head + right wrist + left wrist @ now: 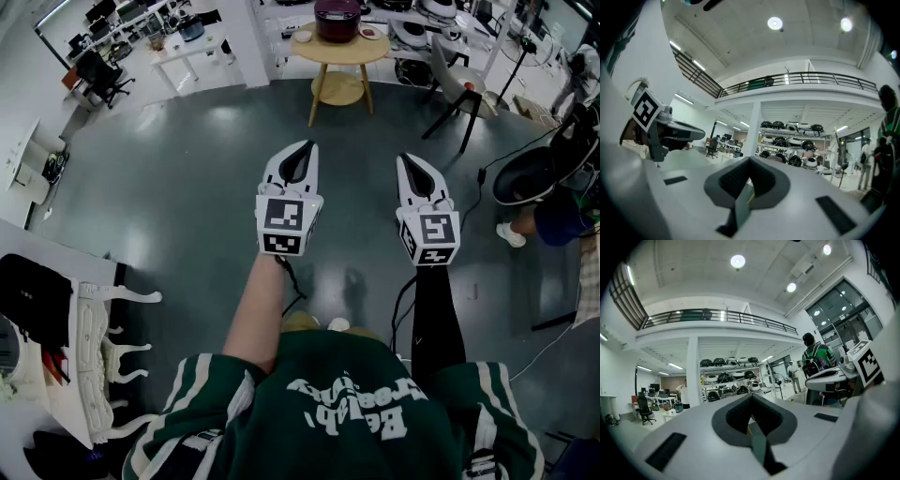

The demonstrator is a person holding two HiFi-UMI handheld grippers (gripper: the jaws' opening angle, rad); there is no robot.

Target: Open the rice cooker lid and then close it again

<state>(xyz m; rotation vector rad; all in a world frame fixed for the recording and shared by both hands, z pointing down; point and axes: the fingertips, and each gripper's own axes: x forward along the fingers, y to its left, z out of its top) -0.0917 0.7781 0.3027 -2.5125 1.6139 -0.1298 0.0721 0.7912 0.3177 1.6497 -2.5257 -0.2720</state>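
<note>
At the far left of the head view, a black bag (33, 298) is seen lying on a white surface (70, 255); what is in it cannot be made out.

The left tool (298, 150) is held level above the grey floor (169, 187). In the left gripper view its jaws are seen pressed together at the tip, with nothing between them.

Ahead of both tools and well apart from them, the rice cooker (337, 19) is seen standing on a round wooden surface (323, 52). It is dark maroon and its lid is down, so its inside is hidden. A small white bowl (303, 37) is set just beside it on the left and a small dish (371, 33) on the right; their contents are too small to tell.

The right tool (410, 161) is held level beside the left one. Its jaws are likewise seen together in the right gripper view, clamped on nothing.

In both gripper views, shelves (726, 378) filled with rounded black and white appliances are seen in the distance.

A black-and-white square marker is carried on each tool's cube (284, 217). White lettering is printed on the person's green jersey (352, 398), but it is seen upside down and cannot be read with confidence.
</note>
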